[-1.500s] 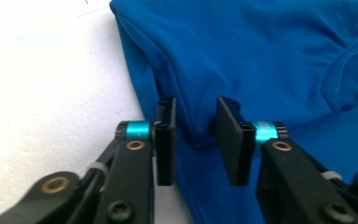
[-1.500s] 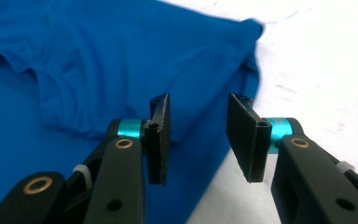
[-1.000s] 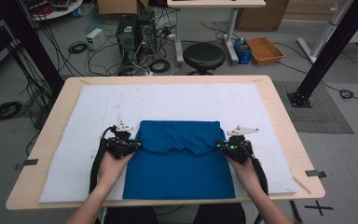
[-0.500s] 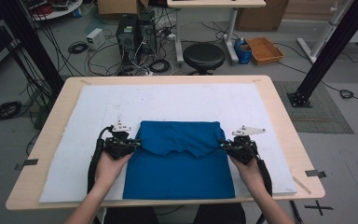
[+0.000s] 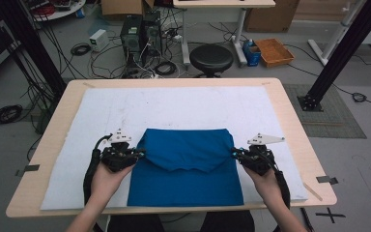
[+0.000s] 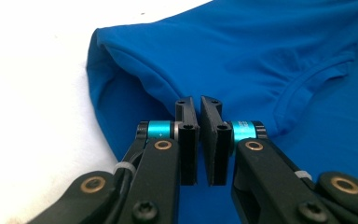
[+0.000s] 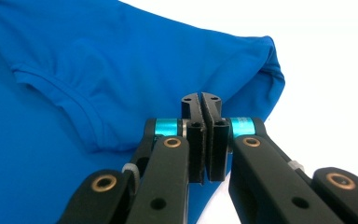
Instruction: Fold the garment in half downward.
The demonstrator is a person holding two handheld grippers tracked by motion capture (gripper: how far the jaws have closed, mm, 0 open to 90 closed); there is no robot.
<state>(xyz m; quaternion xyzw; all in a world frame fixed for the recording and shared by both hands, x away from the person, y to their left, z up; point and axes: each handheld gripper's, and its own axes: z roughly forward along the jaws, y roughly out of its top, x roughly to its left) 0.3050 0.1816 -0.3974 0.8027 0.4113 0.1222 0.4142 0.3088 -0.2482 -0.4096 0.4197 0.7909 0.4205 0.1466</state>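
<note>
1. Blue shirt (image 5: 186,169) lies on a white mat (image 5: 174,106) that covers a pale wooden worktop (image 5: 294,125). The shirt sits at the near middle of the mat, close to the person's edge.

2. The shirt's top part is folded down toward the person, so a collar edge curves across its middle. The lower part lies flat and smooth.

3. The left gripper (image 5: 136,153) is at the shirt's left edge, at the fold. The person's left hand (image 5: 107,178) holds it from below.

4. In the left gripper view, the left fingers (image 6: 188,140) are nearly together, a thin gap between the pads. Blue cloth (image 6: 242,60) lies right behind and below them; I cannot tell whether any cloth is pinched.

5. The right gripper (image 5: 236,153) is at the shirt's right edge, level with the left one. The right hand (image 5: 266,181) holds it.

6. In the right gripper view, the right fingers (image 7: 192,140) are pressed almost shut. The folded shirt corner (image 7: 168,60) lies just behind them; whether they grip it is unclear.

7. Beyond the worktop, a black stool (image 5: 211,58), an orange tray (image 5: 274,51) and tangled cables (image 5: 140,67) sit on the floor.
</note>
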